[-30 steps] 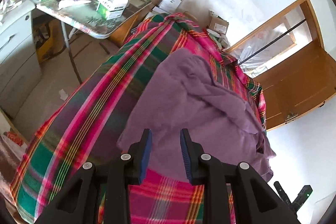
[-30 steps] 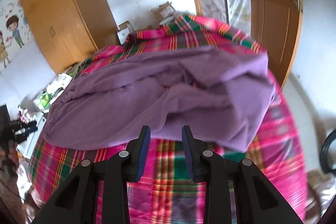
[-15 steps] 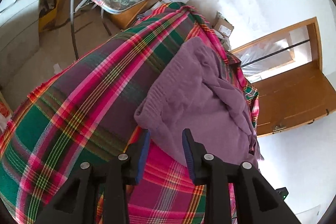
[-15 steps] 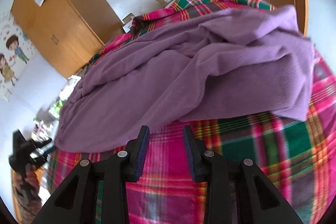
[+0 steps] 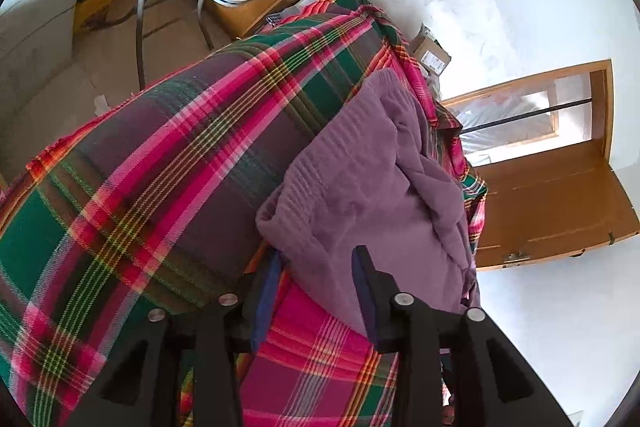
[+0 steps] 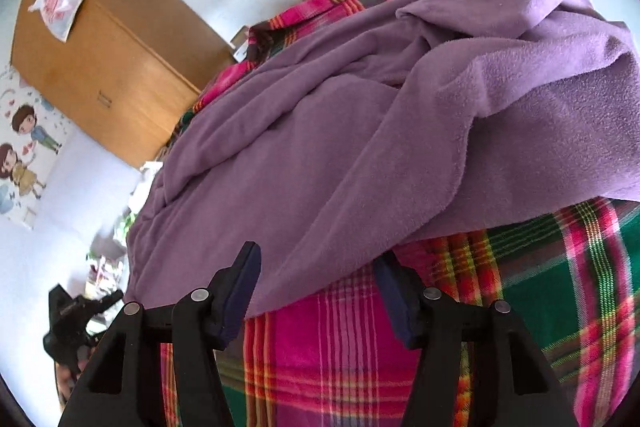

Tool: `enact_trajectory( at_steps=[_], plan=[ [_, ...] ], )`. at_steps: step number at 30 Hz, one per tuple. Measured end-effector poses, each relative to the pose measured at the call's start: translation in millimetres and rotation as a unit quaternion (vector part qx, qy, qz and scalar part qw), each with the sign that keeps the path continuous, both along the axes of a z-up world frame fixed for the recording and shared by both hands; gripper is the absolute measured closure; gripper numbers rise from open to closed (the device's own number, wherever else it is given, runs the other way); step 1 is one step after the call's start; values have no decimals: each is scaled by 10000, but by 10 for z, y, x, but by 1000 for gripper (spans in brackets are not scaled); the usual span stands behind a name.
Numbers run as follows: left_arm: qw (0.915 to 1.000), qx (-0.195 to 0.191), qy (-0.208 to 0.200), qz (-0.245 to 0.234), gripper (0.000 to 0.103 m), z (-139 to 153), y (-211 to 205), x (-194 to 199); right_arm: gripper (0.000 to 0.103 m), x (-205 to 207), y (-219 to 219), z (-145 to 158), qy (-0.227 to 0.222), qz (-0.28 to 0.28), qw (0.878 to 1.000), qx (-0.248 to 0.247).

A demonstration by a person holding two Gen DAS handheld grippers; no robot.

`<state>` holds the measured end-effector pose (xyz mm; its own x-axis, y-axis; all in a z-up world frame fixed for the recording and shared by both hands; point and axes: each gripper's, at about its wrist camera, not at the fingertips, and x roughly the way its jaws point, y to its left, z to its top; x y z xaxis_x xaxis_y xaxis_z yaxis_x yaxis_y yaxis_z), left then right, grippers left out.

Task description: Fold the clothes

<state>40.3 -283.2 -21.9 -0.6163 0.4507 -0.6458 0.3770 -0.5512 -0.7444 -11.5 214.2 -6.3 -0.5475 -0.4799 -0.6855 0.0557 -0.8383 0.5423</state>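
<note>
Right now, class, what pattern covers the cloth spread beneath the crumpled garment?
Pink, green and purple plaid cloth; clearest in the left wrist view.

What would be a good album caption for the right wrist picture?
The open right gripper straddles the near edge of a rumpled purple garment lying on a plaid blanket.

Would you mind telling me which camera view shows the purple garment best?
The right wrist view: the purple garment fills most of the frame there, with its folds and near edge clear above the plaid blanket. The left wrist view shows the garment only end-on, as a narrower bunched strip with a ribbed edge.
</note>
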Motion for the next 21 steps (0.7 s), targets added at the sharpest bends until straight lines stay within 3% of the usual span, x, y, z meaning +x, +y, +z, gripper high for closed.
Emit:
enact_trajectory(
  at_steps=[11, 17, 21],
  plan=[
    [9982, 183, 53, 570, 64, -41, -90, 33, 44, -84, 55, -20, -81, -188, 9994, -279],
    [9955, 403, 37, 852, 65, -85, -106, 22, 59, -110, 47, -36, -185, -315, 9992, -155],
    [9966, 178, -22, 807, 83, -97, -87, 5, 81, -133, 88, -66, -273, -384, 9989, -73]
  ],
)
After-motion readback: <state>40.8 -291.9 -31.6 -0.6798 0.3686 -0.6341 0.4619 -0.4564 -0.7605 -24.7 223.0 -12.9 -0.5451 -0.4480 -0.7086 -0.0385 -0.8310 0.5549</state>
